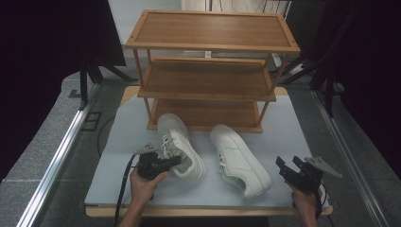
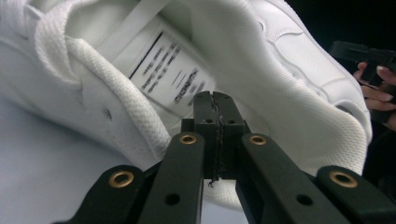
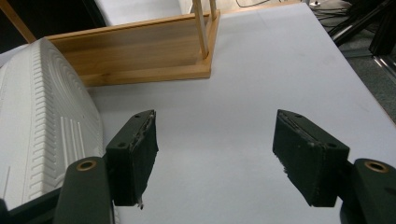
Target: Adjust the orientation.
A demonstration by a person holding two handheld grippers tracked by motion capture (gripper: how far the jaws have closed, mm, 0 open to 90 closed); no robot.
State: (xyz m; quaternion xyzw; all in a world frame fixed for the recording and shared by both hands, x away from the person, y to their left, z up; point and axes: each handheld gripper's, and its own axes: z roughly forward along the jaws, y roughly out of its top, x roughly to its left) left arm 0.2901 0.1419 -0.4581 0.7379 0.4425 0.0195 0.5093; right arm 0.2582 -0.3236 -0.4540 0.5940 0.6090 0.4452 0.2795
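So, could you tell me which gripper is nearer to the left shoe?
Left. The left gripper, jaws shut, is at the left shoe by its opening; the right gripper sits open beyond the other shoe.

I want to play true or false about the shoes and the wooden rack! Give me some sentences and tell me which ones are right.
1. Two white shoes lie on the table. True: the left shoe and the right shoe are both there.
2. A shoe already sits on the top shelf of the wooden rack. False: all three shelves are bare.
3. The left gripper has its jaws shut at the left shoe's opening. True: the left gripper view shows them pressed together by the heel collar.
4. The right gripper is clamped on the right shoe. False: its jaws stand wide apart beside it, with nothing between them.
5. The rack is made of shiny metal. False: it is brown wood.
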